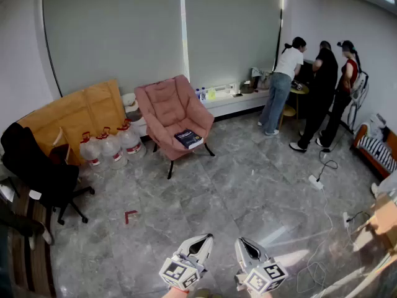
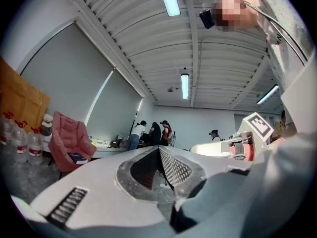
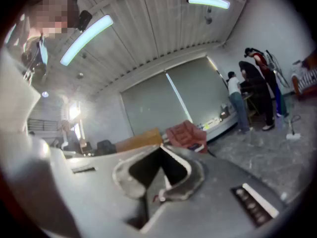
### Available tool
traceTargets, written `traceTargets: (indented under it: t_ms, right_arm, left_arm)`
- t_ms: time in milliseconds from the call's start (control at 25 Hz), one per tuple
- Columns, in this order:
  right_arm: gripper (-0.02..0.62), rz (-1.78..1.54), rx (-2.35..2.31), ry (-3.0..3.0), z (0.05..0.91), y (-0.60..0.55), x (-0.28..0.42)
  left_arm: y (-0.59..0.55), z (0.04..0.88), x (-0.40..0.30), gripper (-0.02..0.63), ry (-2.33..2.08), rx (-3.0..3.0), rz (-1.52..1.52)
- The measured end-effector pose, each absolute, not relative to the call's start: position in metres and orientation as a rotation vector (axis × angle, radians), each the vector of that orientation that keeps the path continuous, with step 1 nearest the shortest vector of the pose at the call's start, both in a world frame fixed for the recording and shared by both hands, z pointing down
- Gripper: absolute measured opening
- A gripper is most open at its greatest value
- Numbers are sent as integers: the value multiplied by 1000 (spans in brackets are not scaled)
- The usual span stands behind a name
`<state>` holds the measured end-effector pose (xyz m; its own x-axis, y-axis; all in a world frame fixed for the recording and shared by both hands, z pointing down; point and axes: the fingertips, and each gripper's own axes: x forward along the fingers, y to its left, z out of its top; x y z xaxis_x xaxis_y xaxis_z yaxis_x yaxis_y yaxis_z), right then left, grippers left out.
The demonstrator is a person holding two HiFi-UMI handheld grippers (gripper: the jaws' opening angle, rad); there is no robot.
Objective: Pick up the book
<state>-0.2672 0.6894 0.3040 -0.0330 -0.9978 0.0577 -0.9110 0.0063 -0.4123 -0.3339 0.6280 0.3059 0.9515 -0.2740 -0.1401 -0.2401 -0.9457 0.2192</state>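
Observation:
A dark blue book [image 1: 188, 139] lies flat on the seat of a pink armchair [image 1: 172, 108] across the room, far from both grippers. In the left gripper view the book [image 2: 78, 157] shows small on the chair [image 2: 68, 139] at the left. My left gripper [image 1: 208, 237] and right gripper [image 1: 239, 241] hang side by side at the bottom of the head view, over the grey floor, pointing toward the chair. Both are shut and hold nothing: the left gripper's tips [image 2: 159, 148] meet, as do the right gripper's tips [image 3: 161, 147].
Several water jugs [image 1: 110, 146] stand left of the armchair in front of a brown board [image 1: 74, 113]. A black office chair [image 1: 38, 166] is at the far left. Three people [image 1: 313, 92] stand at the back right. A power strip with cables [image 1: 316, 182] lies on the floor.

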Motion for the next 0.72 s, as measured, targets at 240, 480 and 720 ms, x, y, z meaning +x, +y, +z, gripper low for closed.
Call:
traceTargets:
  t_ms: [240, 480, 720]
  right_arm:
    - [12, -499, -1993, 2046, 307, 692, -265]
    - [12, -500, -2004, 2039, 309, 695, -261]
    - [12, -429, -1999, 2098, 305, 698, -260]
  left_arm:
    - [632, 302, -330, 15, -398, 2902, -242]
    - [632, 307, -326, 15, -416, 2901, -241]
    - [637, 300, -317, 15, -416, 2915, -275]
